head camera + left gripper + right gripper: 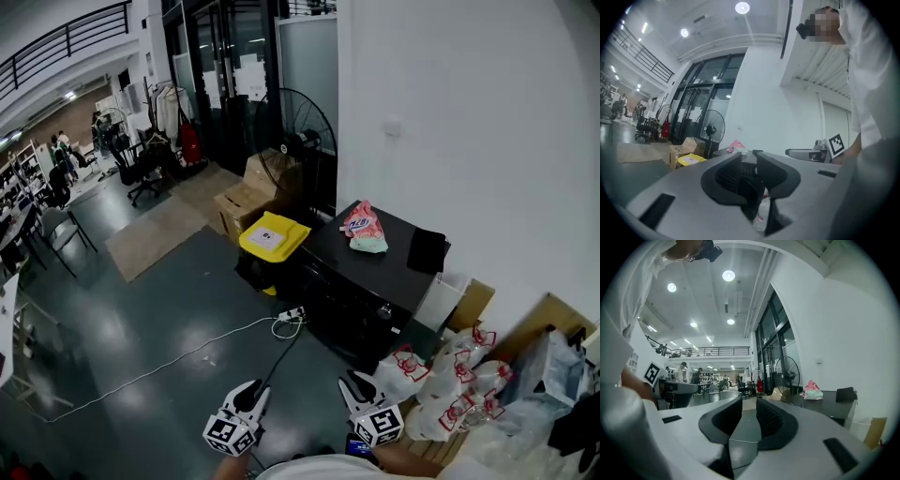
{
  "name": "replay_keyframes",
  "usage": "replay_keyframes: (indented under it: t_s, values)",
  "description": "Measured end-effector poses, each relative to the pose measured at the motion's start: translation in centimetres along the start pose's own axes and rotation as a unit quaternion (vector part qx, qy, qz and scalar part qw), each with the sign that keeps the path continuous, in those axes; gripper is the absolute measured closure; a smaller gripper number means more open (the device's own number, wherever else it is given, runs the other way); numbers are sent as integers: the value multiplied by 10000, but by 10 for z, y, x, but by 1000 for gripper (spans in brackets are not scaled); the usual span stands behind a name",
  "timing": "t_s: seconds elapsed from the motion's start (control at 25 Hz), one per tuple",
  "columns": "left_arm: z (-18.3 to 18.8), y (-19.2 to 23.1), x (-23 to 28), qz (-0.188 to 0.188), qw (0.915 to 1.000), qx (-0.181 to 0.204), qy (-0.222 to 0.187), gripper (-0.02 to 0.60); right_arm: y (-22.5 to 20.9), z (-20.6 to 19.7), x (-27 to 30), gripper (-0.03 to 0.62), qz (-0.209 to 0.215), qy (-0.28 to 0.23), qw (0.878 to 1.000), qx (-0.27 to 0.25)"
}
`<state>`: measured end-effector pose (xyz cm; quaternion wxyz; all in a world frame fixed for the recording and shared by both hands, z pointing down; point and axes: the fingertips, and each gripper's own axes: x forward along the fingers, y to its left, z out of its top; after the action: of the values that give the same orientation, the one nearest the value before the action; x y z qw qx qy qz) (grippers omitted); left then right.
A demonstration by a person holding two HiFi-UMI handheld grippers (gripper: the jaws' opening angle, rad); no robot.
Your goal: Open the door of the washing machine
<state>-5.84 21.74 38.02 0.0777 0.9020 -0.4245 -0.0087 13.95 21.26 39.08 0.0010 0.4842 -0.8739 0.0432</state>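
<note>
I cannot make out a washing machine door in any view. A low black cabinet stands against the white wall, with a pink bag on top. My left gripper and right gripper are at the bottom of the head view, side by side and pointing level toward the floor space before the cabinet. In the left gripper view, the left gripper has a narrow gap between its jaws and nothing in it. The right gripper also stands slightly apart and empty.
A yellow box, cardboard boxes and a big standing fan sit left of the cabinet. A power strip with a long white cable lies on the floor. White plastic bags pile up at right. Office chairs stand far back.
</note>
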Motion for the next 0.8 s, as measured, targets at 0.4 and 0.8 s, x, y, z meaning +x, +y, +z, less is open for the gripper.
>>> replay_keyframes:
  t_s: [0.4,0.8]
  values:
    - [1,-10,-3,28,9998,-172,-71,480,-2,4,-3,485,-10,-170,9998,83]
    - [11,-2,-5,320,9993,-124,-159,486,-18,3,-7,487,-18,-380,9989,267]
